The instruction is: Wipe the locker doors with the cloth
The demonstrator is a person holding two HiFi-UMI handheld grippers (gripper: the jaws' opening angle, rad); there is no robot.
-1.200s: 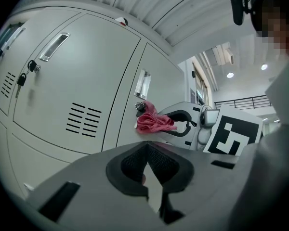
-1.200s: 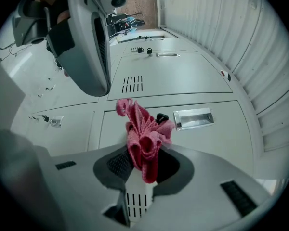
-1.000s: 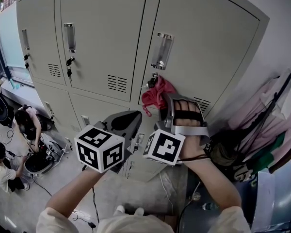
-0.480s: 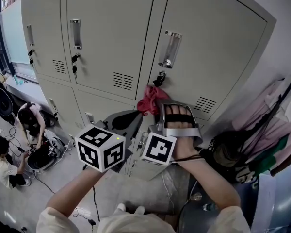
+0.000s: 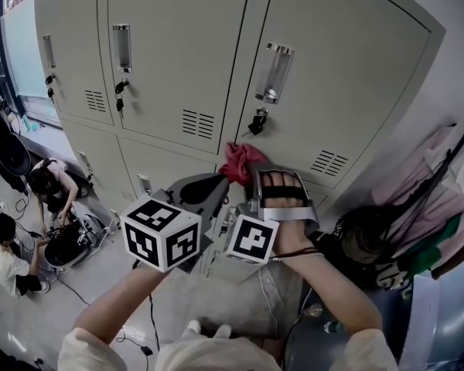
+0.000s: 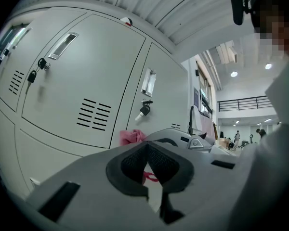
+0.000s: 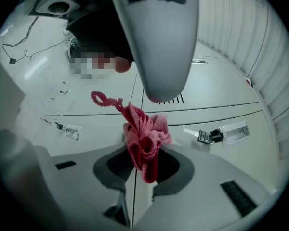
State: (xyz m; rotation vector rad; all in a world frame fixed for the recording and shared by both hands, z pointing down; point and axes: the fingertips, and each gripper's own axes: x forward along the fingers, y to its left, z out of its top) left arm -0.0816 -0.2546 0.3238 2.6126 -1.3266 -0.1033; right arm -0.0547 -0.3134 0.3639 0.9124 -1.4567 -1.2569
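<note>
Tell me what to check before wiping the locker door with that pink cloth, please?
1. Grip on the cloth: ok. The right gripper is shut on the pink cloth.
2. Cloth touching the locker door: cannot tell.
3. Cloth spread flat for wiping: not ok, it is bunched up.
4. Spare left gripper out of the way: ok, it is shut, empty and apart from the cloth.
5. Wiping path free: not ok, keys hang just above the cloth and might snag.

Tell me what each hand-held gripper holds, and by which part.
The right hand-held gripper pinches the pink cloth by its bunched lower end; the rest fans out past the jaws. The left hand-held gripper holds nothing, jaws together.
</note>
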